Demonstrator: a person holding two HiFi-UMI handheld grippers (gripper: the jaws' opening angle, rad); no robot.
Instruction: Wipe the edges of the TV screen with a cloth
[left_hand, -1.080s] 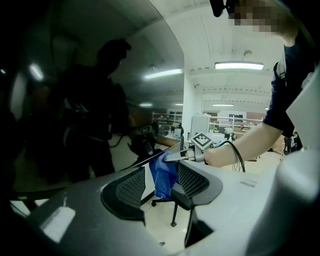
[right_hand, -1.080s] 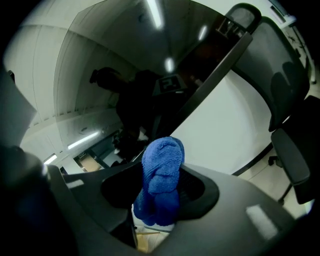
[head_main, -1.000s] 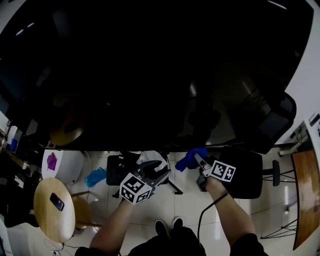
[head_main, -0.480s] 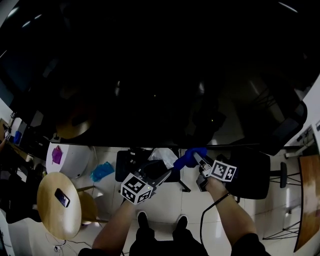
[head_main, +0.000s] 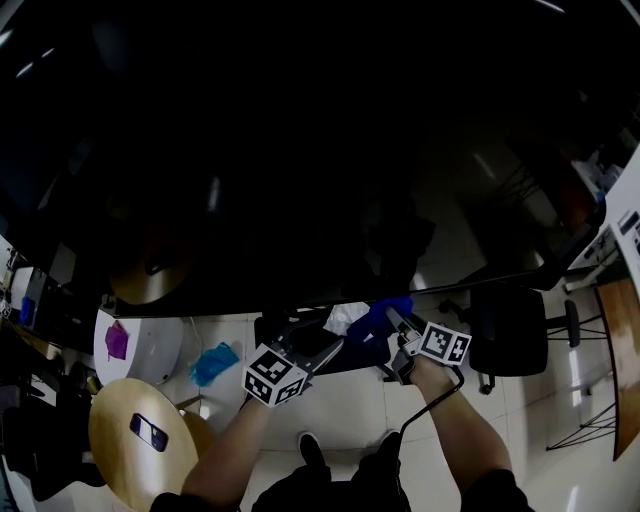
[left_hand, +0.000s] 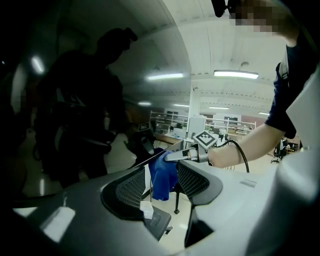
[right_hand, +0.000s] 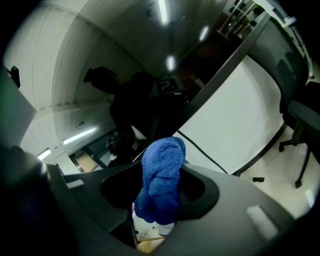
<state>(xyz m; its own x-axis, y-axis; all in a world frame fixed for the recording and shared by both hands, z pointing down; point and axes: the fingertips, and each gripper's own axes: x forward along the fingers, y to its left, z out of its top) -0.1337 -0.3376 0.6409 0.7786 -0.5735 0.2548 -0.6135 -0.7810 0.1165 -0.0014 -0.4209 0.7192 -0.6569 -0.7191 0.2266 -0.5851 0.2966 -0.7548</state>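
Note:
The dark TV screen (head_main: 300, 150) fills the upper head view, and its bottom edge (head_main: 470, 285) runs across the middle. My right gripper (head_main: 392, 320) is shut on a bunched blue cloth (head_main: 376, 317) and holds it against that bottom edge. In the right gripper view the cloth (right_hand: 162, 170) bulges out between the jaws of the right gripper (right_hand: 162, 192), just below the TV's dark frame (right_hand: 220, 75). My left gripper (head_main: 315, 350) hovers just left of the cloth. In its own view the left gripper (left_hand: 160, 186) is open with nothing between its jaws, and the cloth (left_hand: 162, 177) hangs beyond them.
On the floor below the TV stand the black stand base (head_main: 300, 330), a white rag (head_main: 345, 317), a light blue item (head_main: 213, 362) and a white bin (head_main: 135, 340). A round wooden table (head_main: 120, 460) carries a phone (head_main: 148, 432). An office chair (head_main: 508, 330) stands at the right.
The head view has shifted, so the floor objects slide to the right. Both grippers stay by the TV's bottom edge, and the right one still holds the cloth there.

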